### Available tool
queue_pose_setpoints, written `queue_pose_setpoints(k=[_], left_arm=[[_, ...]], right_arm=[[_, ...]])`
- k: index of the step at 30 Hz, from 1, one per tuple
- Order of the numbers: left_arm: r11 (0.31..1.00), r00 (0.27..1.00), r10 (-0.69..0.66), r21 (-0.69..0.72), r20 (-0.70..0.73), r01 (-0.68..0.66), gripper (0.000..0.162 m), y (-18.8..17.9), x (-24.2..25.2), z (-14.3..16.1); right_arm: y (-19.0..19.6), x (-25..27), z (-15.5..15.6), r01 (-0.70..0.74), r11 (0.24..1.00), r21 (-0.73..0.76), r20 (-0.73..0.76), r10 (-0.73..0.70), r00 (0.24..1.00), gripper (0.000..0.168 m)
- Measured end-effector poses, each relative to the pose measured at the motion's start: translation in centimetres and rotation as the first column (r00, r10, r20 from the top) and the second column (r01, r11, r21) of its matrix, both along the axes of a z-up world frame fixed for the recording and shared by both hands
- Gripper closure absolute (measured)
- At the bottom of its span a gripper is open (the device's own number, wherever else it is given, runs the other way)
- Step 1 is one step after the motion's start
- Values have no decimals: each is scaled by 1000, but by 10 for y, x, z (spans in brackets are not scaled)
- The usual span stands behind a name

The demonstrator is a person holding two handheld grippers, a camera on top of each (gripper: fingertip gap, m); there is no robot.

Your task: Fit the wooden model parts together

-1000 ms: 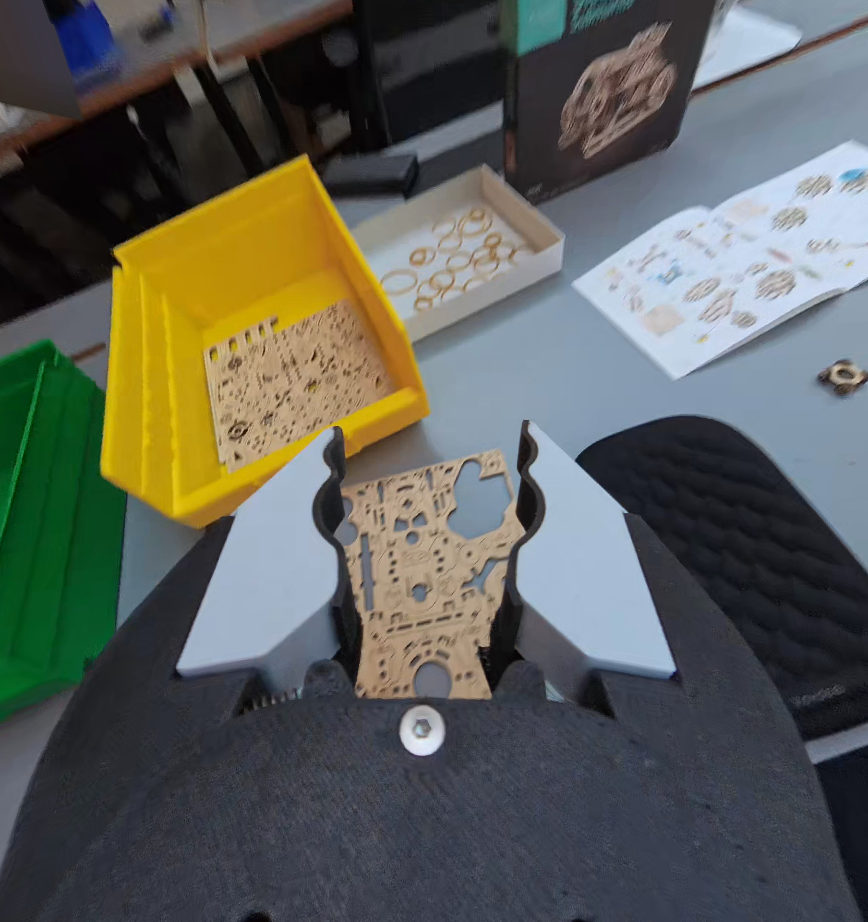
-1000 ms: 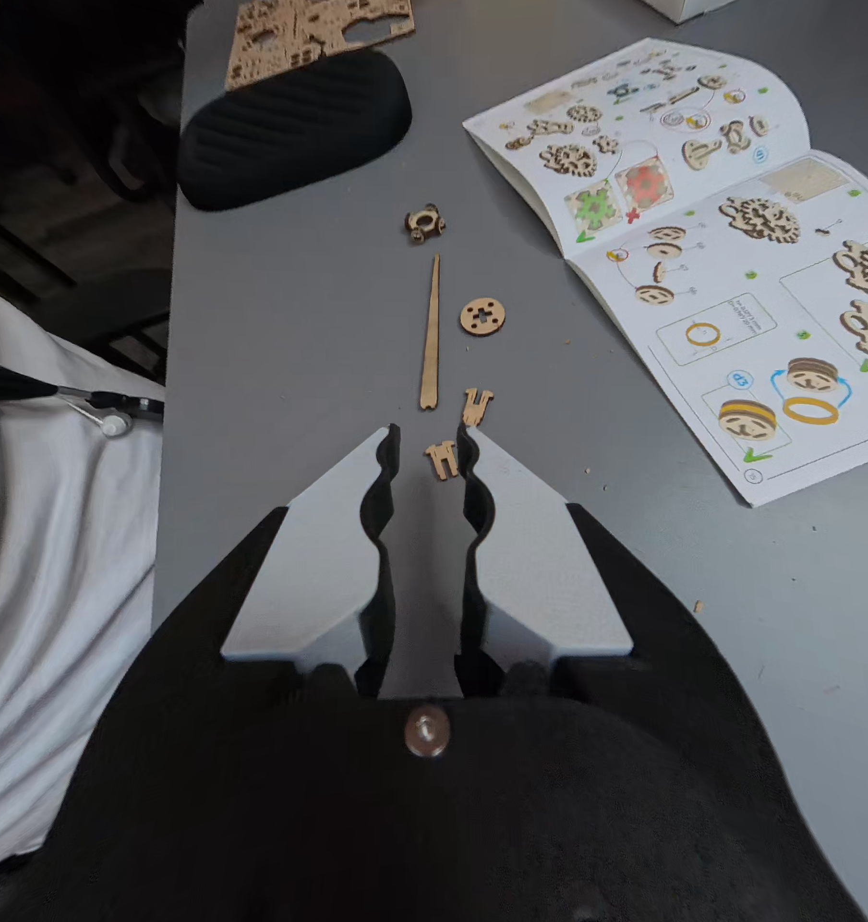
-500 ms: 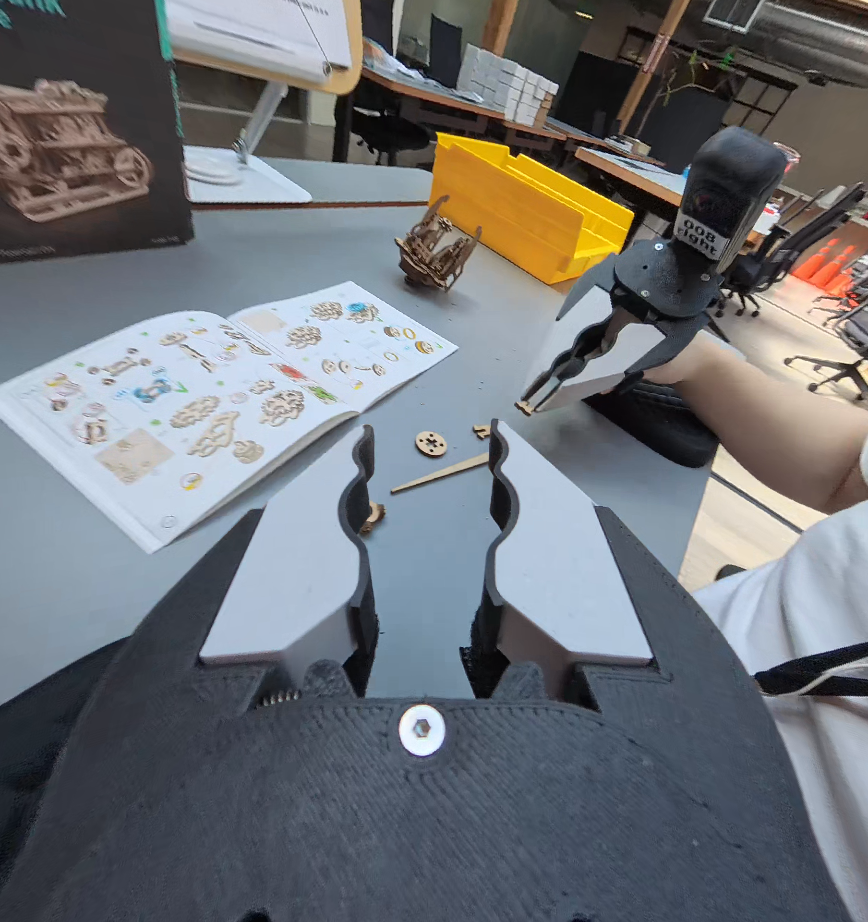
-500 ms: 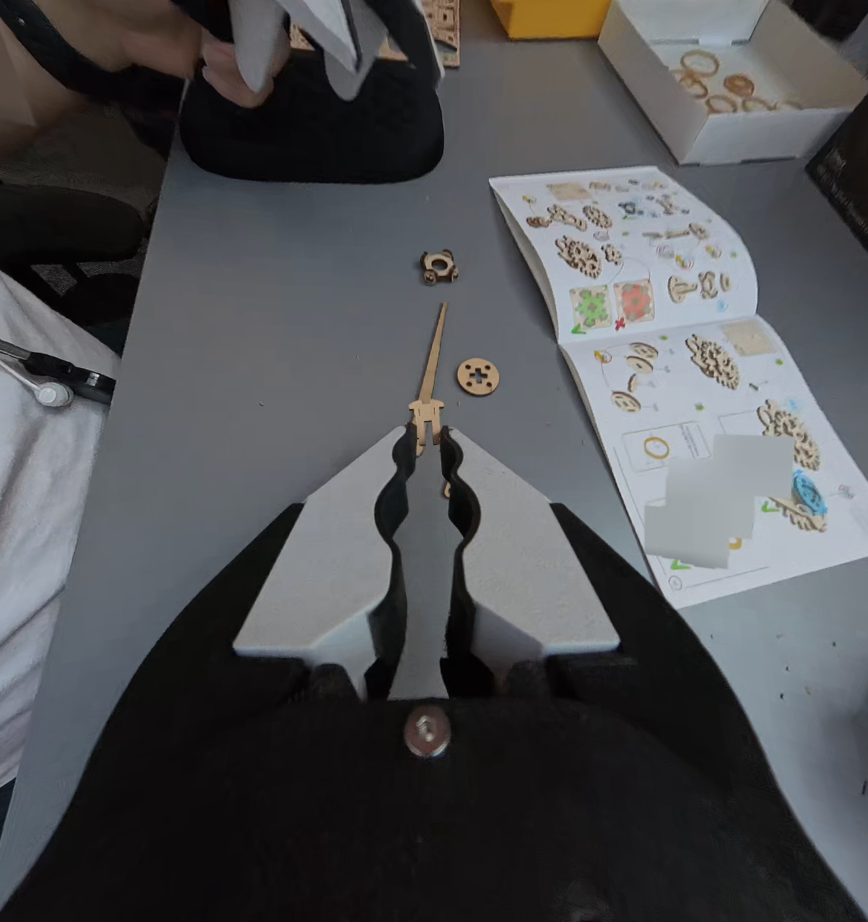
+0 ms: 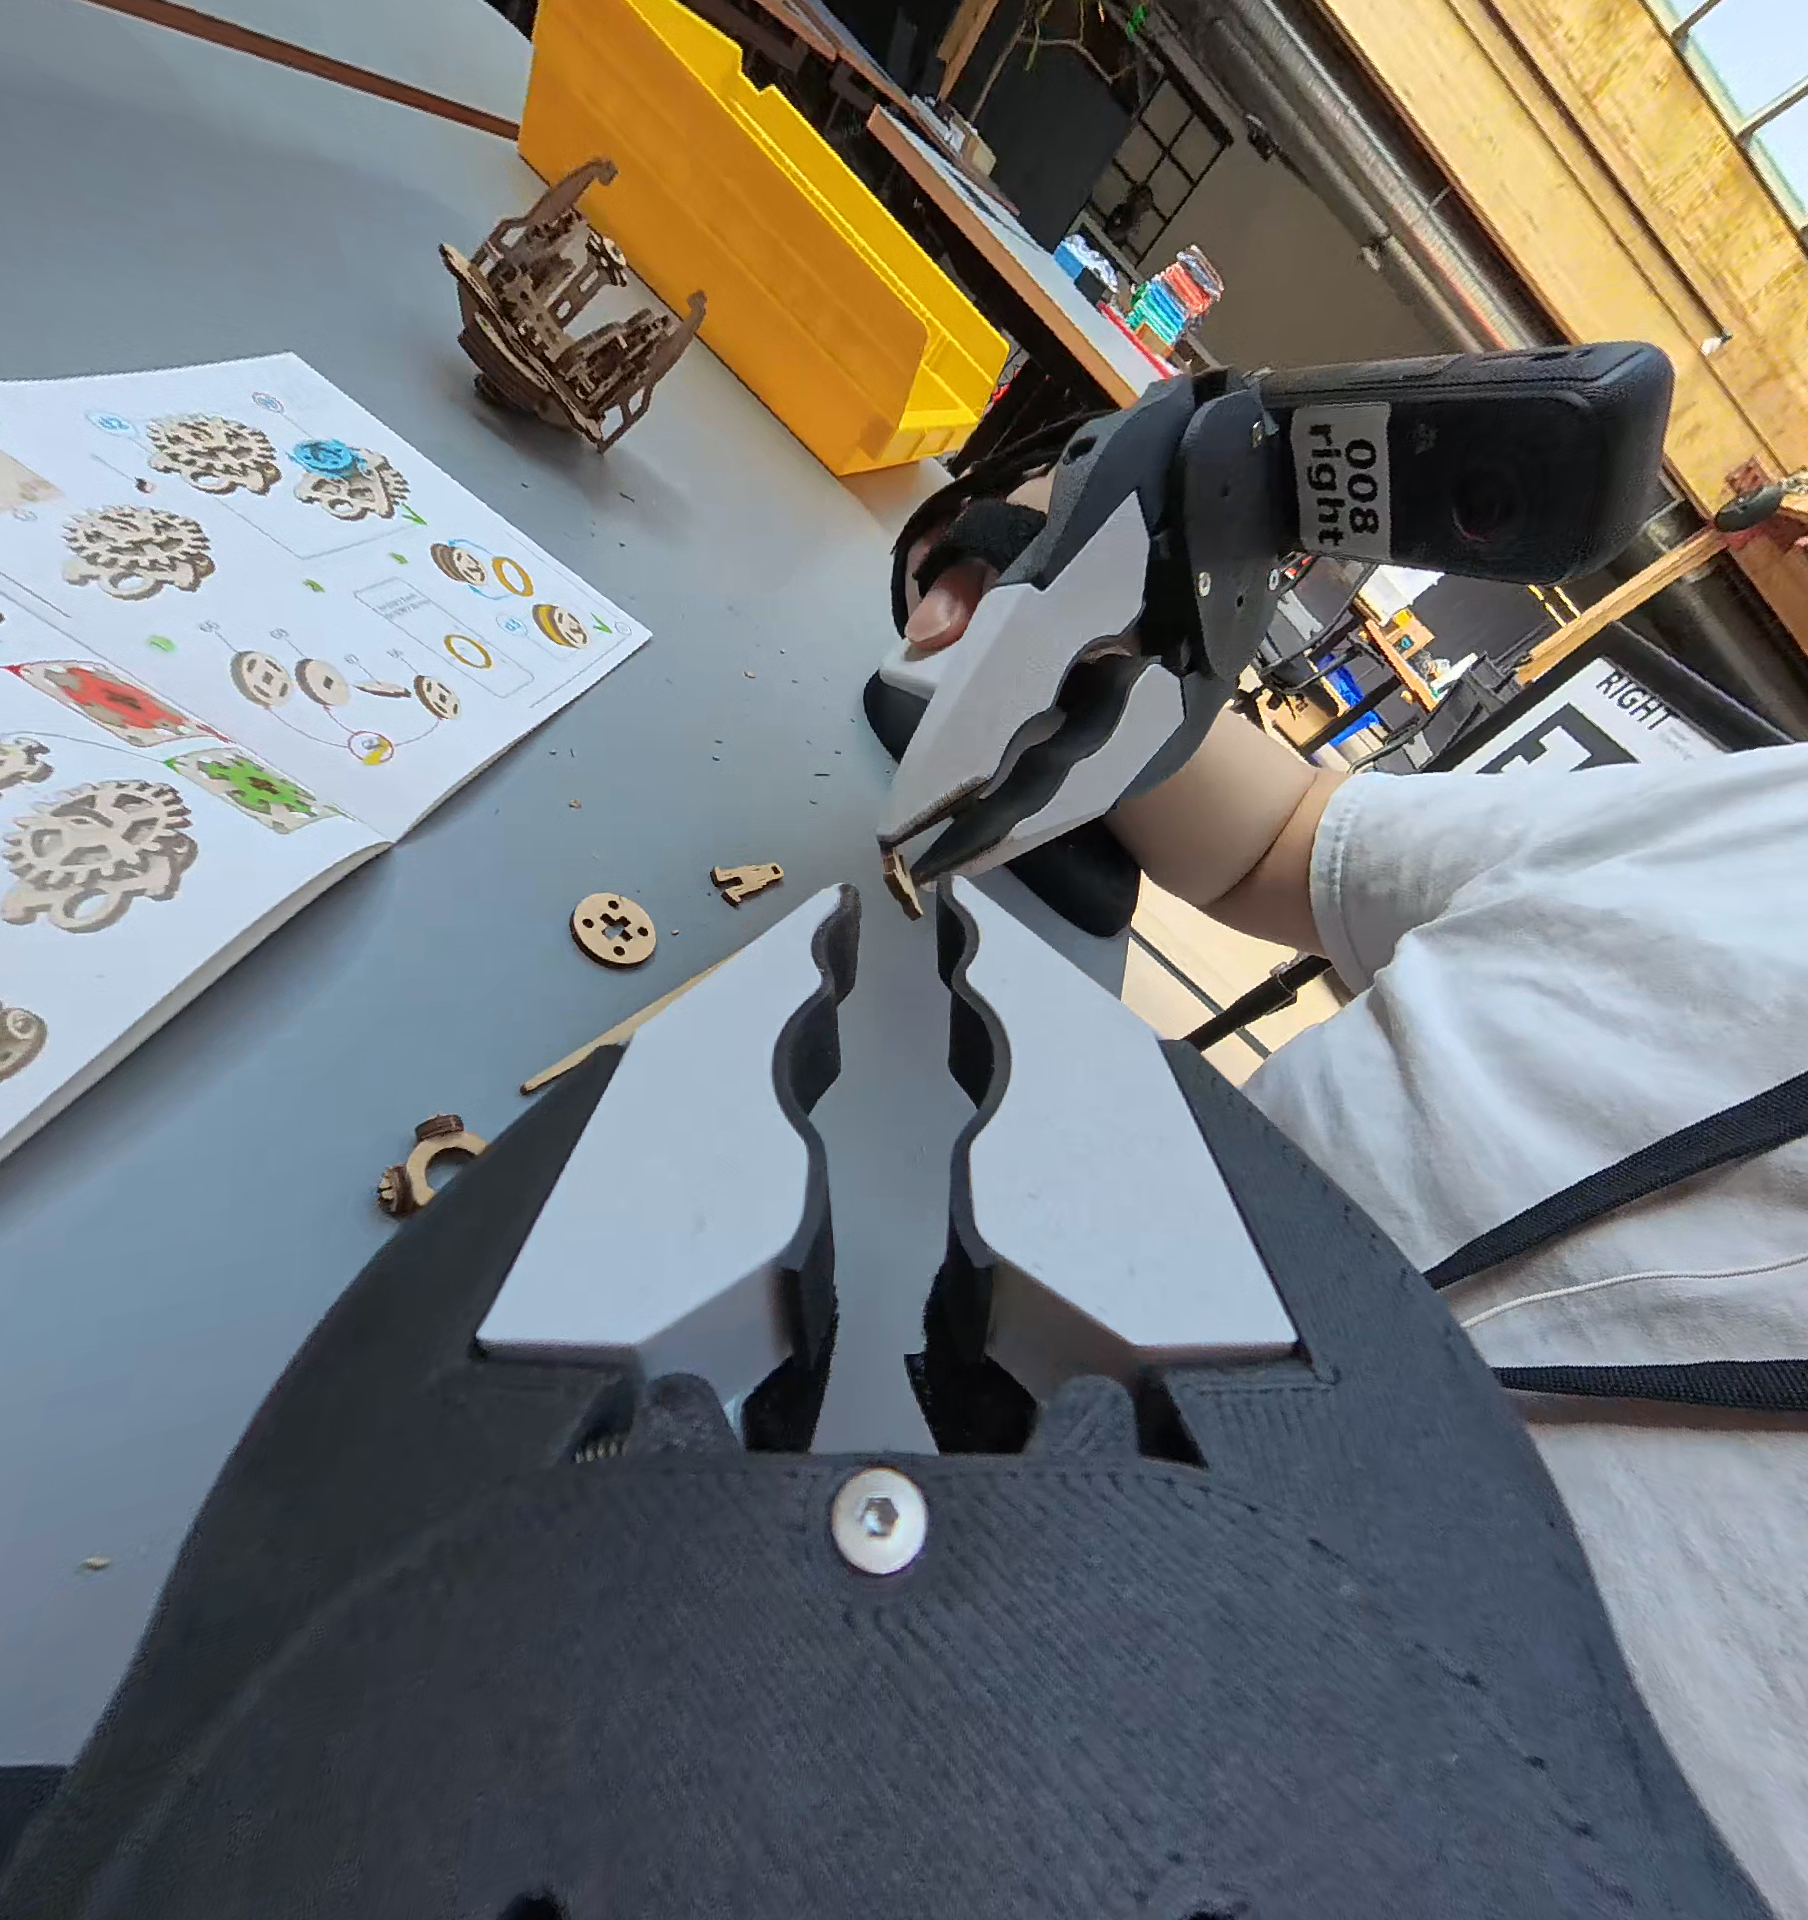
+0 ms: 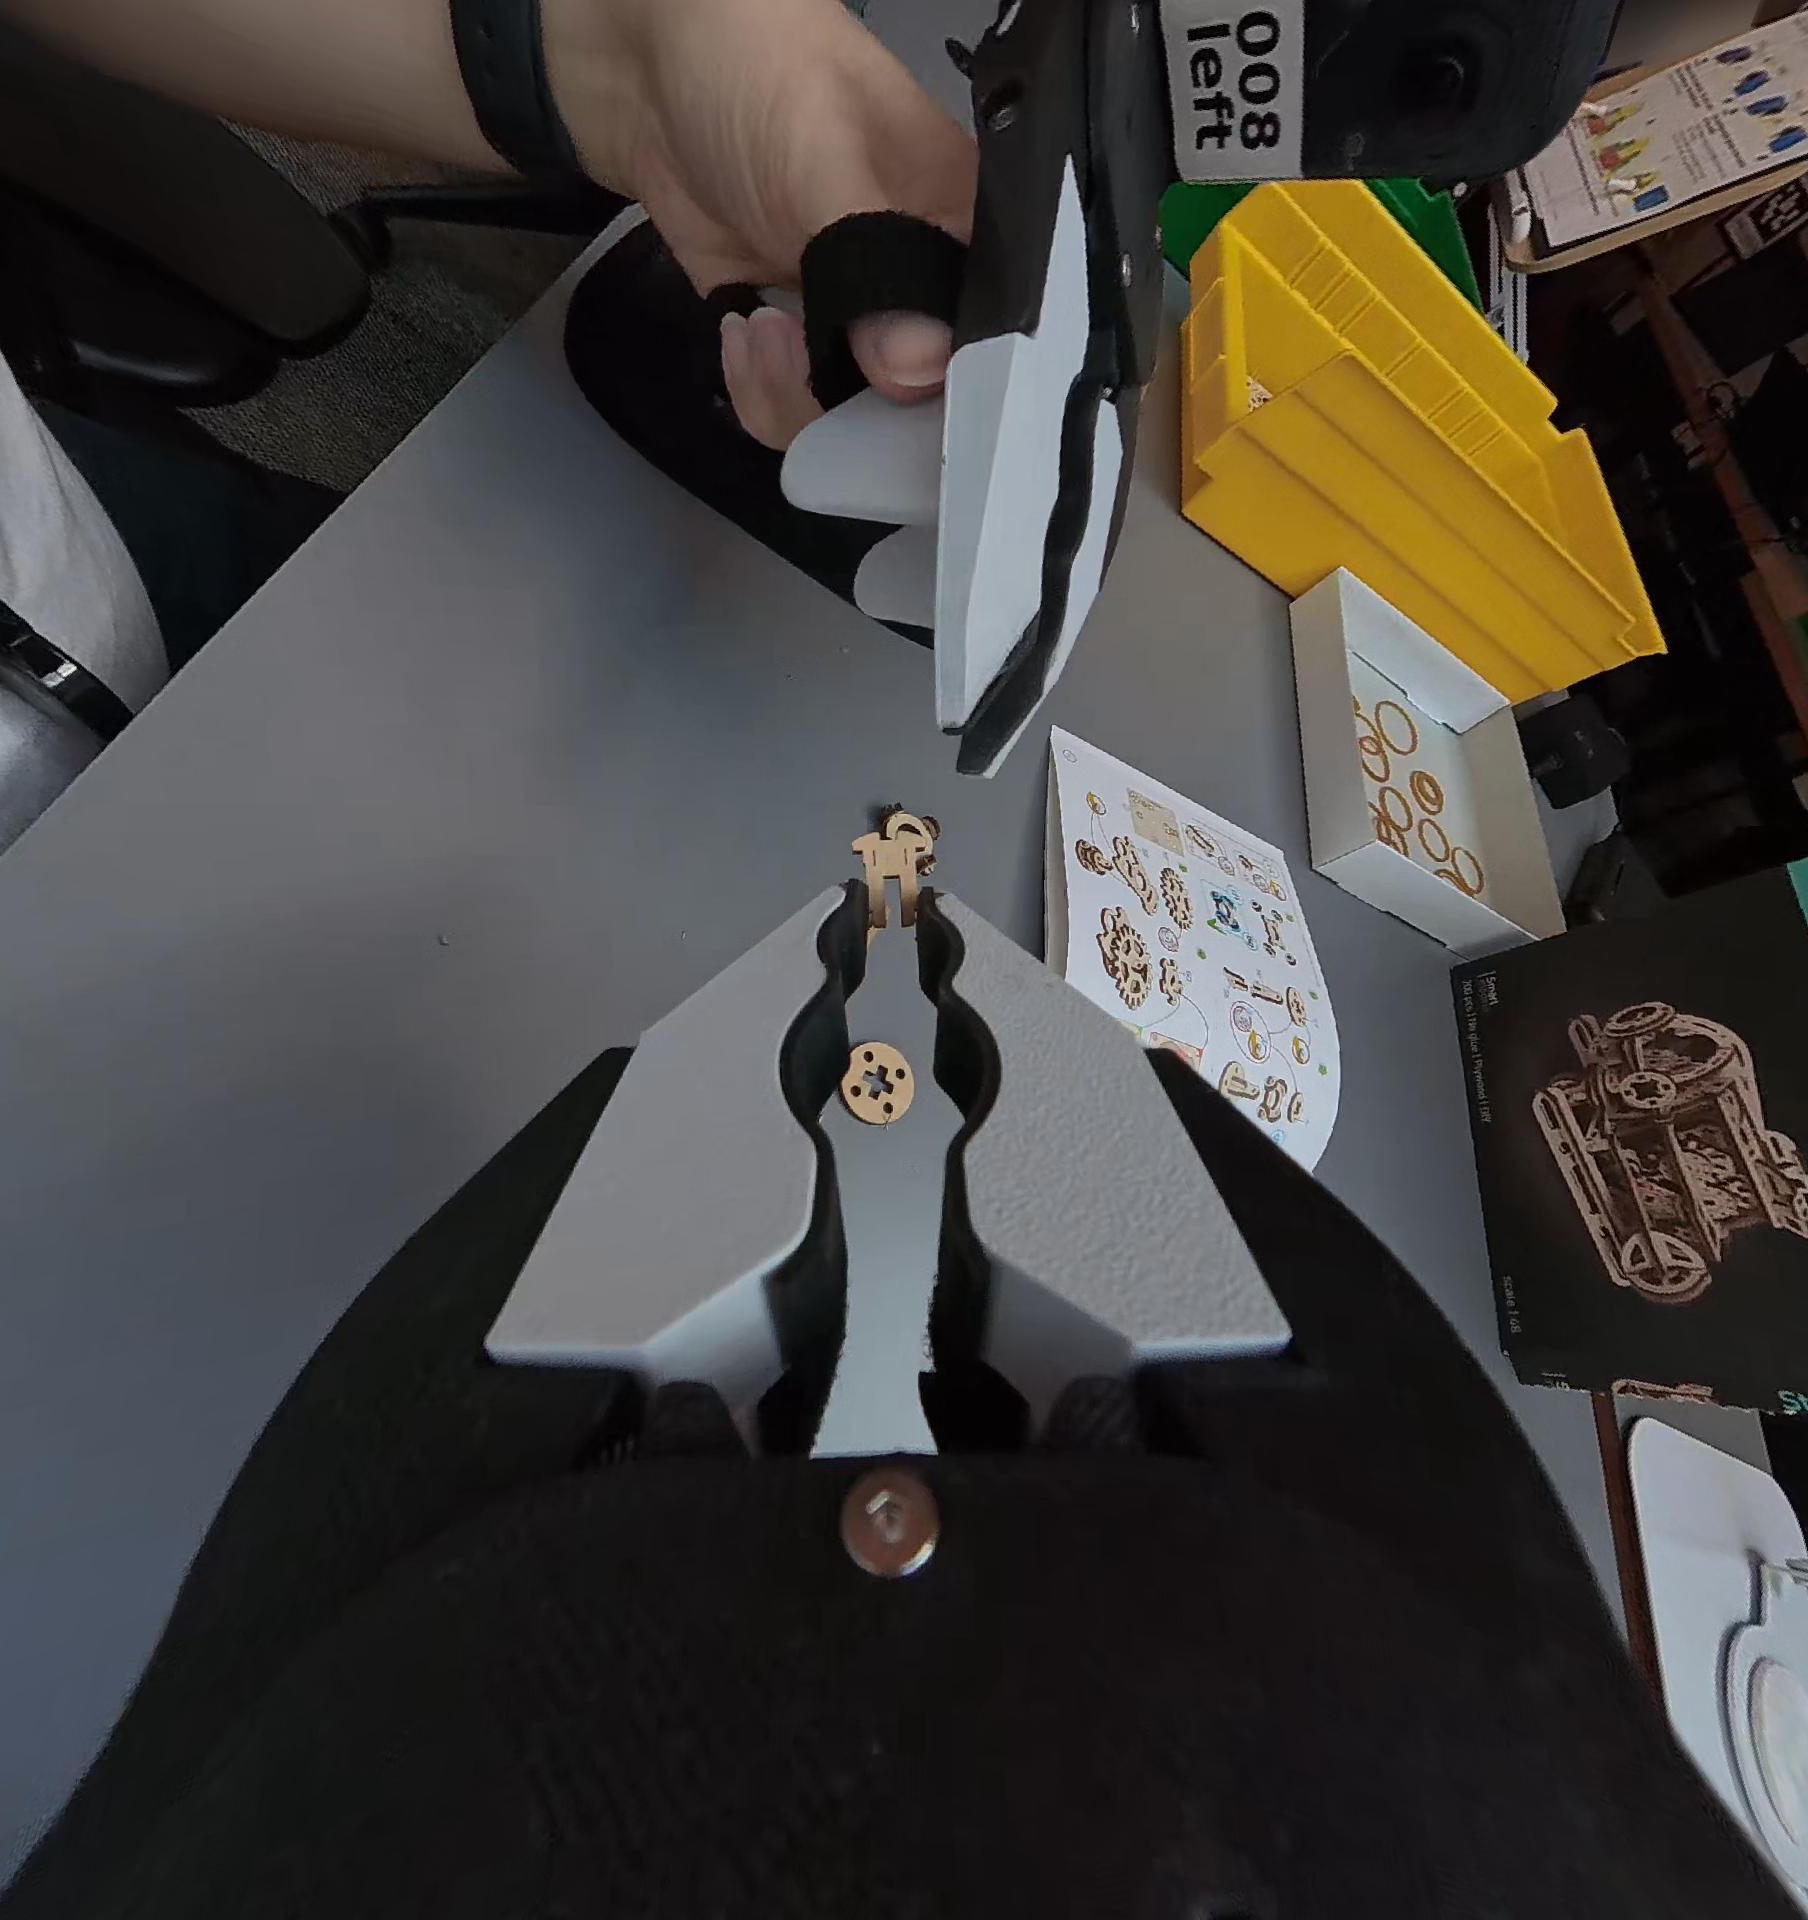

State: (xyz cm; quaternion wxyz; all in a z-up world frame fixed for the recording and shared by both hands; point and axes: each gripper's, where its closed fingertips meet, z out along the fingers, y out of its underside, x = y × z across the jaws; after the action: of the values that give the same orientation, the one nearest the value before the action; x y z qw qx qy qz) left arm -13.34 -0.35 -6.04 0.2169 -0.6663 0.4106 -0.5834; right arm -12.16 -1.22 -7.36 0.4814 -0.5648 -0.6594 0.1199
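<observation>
Right wrist view: right gripper (image 6: 887,906) fingers pinch small wooden clip (image 6: 889,868) by its legs.
Left gripper (image 5: 895,904) gapes empty close by; so slight a hold risks dropping it.

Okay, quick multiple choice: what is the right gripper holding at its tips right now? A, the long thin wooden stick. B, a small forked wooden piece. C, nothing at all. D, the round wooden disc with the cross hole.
B: the right gripper is pinched on a small forked wooden piece at its tips, while the round disc lies on the table below.

Lettered stickers (image 5: 1341,480) on left gripper (image 5: 895,904), right gripper (image 6: 889,904); lettered black box (image 6: 1658,1143)
</observation>
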Motion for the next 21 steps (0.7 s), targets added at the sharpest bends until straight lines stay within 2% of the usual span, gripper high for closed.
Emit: queue_pose_setpoints(k=[3,10,12,13,16,19,21], left_arm=[[999,995,-30,-27,-100,28,149,-1,-1,-16],[990,988,-114,-95,-105,104,146,-9,13,-23],[981,988,-139,-143,-64,129,150,-12,16,-19],[979,988,-144,-155,-63,133,159,-12,16,-20],[982,986,-138,-143,-95,124,161,-10,16,-28],[991,992,-91,-103,-87,82,161,-4,15,-27],[995,999,-42,-90,-31,39,161,1,15,-20]], right_arm=[[2,-1,-4,-6,1000,26,33,6,999,161],[3,-4,-8,-26,999,35,73,23,997,161],[2,-4,-8,-33,999,38,75,30,997,161],[2,-4,-8,-37,999,39,71,34,997,161],[3,-4,-13,-27,999,21,69,25,997,161],[8,-5,-11,11,1000,-17,-11,-11,1000,159],[18,-1,-7,83,989,-121,-105,-96,990,149]])
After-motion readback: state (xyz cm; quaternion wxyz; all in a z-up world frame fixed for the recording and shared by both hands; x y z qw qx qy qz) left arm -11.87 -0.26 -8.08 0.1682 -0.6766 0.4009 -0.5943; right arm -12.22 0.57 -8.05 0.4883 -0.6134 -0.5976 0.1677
